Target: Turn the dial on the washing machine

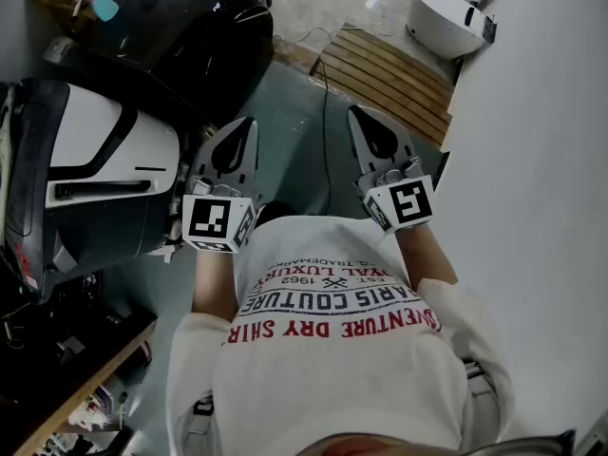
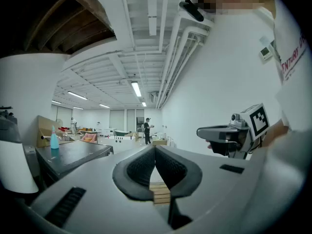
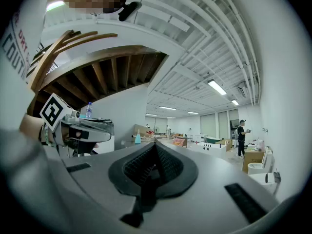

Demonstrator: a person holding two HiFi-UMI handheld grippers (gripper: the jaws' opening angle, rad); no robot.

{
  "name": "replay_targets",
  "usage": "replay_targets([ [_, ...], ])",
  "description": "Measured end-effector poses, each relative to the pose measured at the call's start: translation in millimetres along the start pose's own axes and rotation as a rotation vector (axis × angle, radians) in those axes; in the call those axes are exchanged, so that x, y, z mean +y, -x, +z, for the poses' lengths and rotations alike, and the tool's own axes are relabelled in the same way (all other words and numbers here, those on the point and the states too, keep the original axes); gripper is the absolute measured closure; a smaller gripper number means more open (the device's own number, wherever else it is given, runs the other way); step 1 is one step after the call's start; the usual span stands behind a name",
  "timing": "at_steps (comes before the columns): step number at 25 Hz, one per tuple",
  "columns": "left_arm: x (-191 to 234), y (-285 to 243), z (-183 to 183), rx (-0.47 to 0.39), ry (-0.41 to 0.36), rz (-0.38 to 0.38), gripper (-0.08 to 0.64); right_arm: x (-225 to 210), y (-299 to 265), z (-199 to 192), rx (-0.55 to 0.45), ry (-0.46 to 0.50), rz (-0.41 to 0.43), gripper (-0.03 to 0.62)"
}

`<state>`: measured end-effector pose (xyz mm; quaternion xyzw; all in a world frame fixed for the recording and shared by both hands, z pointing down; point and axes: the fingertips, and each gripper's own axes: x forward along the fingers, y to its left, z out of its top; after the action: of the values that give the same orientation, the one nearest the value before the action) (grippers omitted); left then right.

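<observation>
In the head view both forearms reach forward from white sleeves in front of the chest, side by side and apart, with the wrists level. The left gripper and the right gripper point away from the body towards the far floor, each with its marker cube nearest the person. A white and black machine stands at the left, just beside the left gripper. I cannot tell whether it is the washing machine, and I can make out no dial on it. A wooden slat mat lies on the far floor, and a white wall runs along the right.

In the left gripper view the left gripper is clenched, with its pads meeting at the tips and nothing between them. The right gripper hangs in the air at the right at about the same height. A blue bottle stands on a dark table at the left.

In the right gripper view the right gripper is also clenched on nothing, its pads pressed together. The left gripper shows at the left, held level. A person stands far off at the right.
</observation>
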<state>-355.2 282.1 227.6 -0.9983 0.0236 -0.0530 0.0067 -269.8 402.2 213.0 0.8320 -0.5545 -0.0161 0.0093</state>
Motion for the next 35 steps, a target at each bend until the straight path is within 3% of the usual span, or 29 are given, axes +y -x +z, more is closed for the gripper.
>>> replay_targets([
  [7, -5, 4, -2, -0.012, 0.027, -0.018, 0.545, 1, 9, -13, 0.033, 0.004, 0.002, 0.565],
  [13, -5, -3, 2, -0.028, 0.042, 0.017, 0.545, -14, 19, -24, 0.062, 0.000, -0.017, 0.565],
  [16, -8, -11, 1, -0.023, 0.051, 0.013, 0.545, -13, 22, -23, 0.038, -0.025, 0.036, 0.565],
  [19, -12, -19, 0, -0.010, 0.058, 0.003, 0.545, -20, 22, -22, 0.044, 0.029, 0.065, 0.558],
  [20, -12, -22, 0, -0.005, 0.059, 0.001, 0.545, -27, 20, -21, 0.050, 0.055, 0.055, 0.536],
  [22, -11, -28, -1, 0.005, 0.063, -0.004, 0.545, -41, 14, -18, 0.059, 0.074, 0.039, 0.389],
  [23, -9, -31, -2, 0.011, 0.064, -0.005, 0.545, -47, 9, -17, 0.058, 0.069, 0.032, 0.382],
  [29, 34, -66, -22, 0.037, 0.083, -0.008, 0.545, -65, -41, -40, 0.090, 0.064, 0.020, 0.382],
  [35, 101, -143, -25, 0.033, 0.119, -0.013, 0.545, -87, -133, -58, 0.146, 0.066, 0.039, 0.382],
])
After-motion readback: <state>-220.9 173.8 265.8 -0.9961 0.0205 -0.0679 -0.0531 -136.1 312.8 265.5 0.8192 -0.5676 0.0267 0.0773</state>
